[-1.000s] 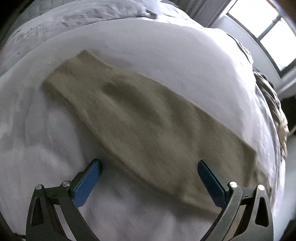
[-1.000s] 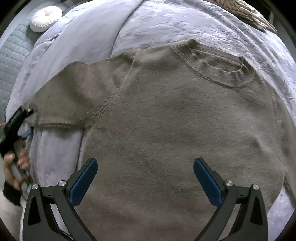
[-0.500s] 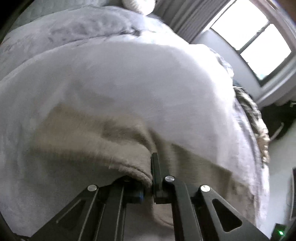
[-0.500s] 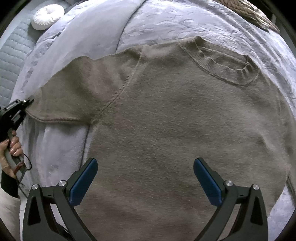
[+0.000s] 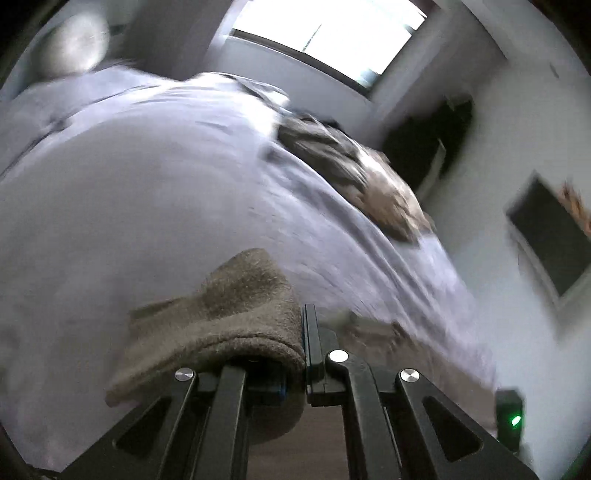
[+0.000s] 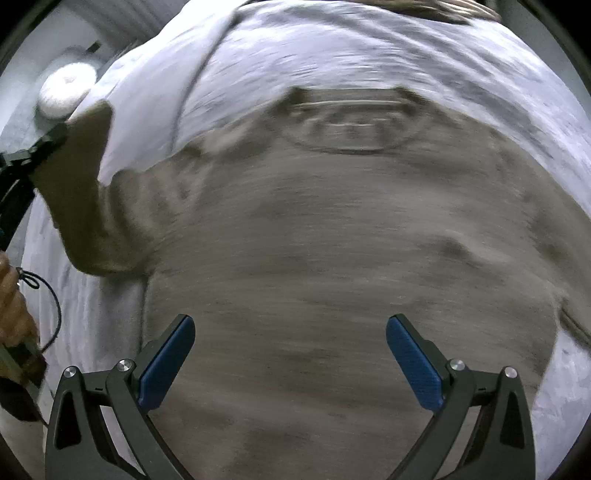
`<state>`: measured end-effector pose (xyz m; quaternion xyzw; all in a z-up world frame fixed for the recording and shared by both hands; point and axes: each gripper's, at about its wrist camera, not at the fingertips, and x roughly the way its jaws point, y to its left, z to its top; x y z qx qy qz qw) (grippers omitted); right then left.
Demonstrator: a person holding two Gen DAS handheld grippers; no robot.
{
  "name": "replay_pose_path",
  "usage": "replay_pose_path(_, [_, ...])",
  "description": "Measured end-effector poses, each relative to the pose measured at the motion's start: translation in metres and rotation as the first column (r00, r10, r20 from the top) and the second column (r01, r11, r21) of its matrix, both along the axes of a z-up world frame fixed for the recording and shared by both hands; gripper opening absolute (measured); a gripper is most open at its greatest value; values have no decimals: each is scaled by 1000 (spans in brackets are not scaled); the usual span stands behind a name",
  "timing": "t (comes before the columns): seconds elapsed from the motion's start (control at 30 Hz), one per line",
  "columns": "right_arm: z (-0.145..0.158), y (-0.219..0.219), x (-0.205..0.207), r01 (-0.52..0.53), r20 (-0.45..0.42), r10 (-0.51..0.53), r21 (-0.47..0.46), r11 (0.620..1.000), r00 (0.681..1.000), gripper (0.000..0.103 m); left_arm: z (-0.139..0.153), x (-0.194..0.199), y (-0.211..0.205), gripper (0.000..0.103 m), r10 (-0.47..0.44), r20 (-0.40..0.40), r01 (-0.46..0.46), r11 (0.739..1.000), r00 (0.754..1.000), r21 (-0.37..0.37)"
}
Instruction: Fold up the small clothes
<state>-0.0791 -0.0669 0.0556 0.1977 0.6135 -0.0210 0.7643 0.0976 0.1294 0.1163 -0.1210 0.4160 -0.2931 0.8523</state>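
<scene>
A taupe knit sweater lies front up on the bed, its round collar towards the far side. Its sleeve is pinched in my left gripper, which is shut on the cuff end and lifted off the bedding. From the right wrist view that sleeve rises at the left to the left gripper, with a hand on the handle below. My right gripper hangs open over the sweater's lower body with nothing between its blue pads.
Pale lavender bedding covers the bed. A brown knitted throw lies at its far edge. A round white cushion sits at the head. A window, a dark wall frame and a device with a green light are beyond.
My left gripper shut on the sleeve end, then lifted and swung it up off the bed, tilting towards the room. The right gripper shifted a little over the sweater, still open.
</scene>
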Motion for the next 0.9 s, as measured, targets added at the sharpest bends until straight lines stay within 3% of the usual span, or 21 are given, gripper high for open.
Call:
replay_pose_path(0.1, [-2,-28,-13,59,-3,-59,-3,998,998,103,-14,-11,-64,7,-122,-38,123,992,992,31])
replay_pose_path(0.17, [-6,-46,-21,101,-17,-101,0,995,995,103,-31,-23,-105,7,-174,-61,179,979,983,101])
replay_pose_path(0.33, [-22,-81,-41,175,-53,-174,13,984,983,103,-86,-55,-167,7,-244,-139,275,917,960,290])
replay_pose_path(0.4, [-27,-91,-46,192,-66,-191,12,981,979,103,-103,-70,-171,9,-244,-161,286,891,956,352])
replay_pose_path(0.43, [-30,-95,-47,199,-71,-198,11,980,978,103,-109,-72,-175,29,-237,-169,286,877,957,386])
replay_pose_path(0.47, [-33,-98,-48,205,-76,-203,10,979,976,103,-114,-76,-176,41,-236,-168,285,870,957,403])
replay_pose_path(0.5, [-35,-100,-49,208,-79,-207,9,978,975,103,-113,-79,-175,72,-239,-155,283,872,958,399])
replay_pose_path(0.53, [-36,-102,-48,211,-79,-210,5,978,975,103,-109,-83,-175,95,-233,-133,267,871,964,413])
replay_pose_path(0.57, [-36,-103,-46,210,-76,-209,0,978,975,103,-104,-86,-176,100,-224,-107,248,864,969,438])
replay_pose_path(0.63, [-34,-103,-41,196,-65,-197,-20,980,978,103,-93,-90,-176,101,-233,-64,235,852,970,468])
replay_pose_path(0.73, [-25,-96,-25,139,-20,-141,-66,988,990,103,-71,-91,-154,101,-243,-45,239,870,969,431])
replay_pose_path(0.83, [-11,-73,0,33,48,-27,-130,991,998,103,-53,-87,-115,101,-180,-14,168,884,984,435])
replay_pose_path(0.9, [-5,-51,22,-58,85,74,-180,982,994,103,-50,-83,-86,101,-97,-8,90,879,995,469])
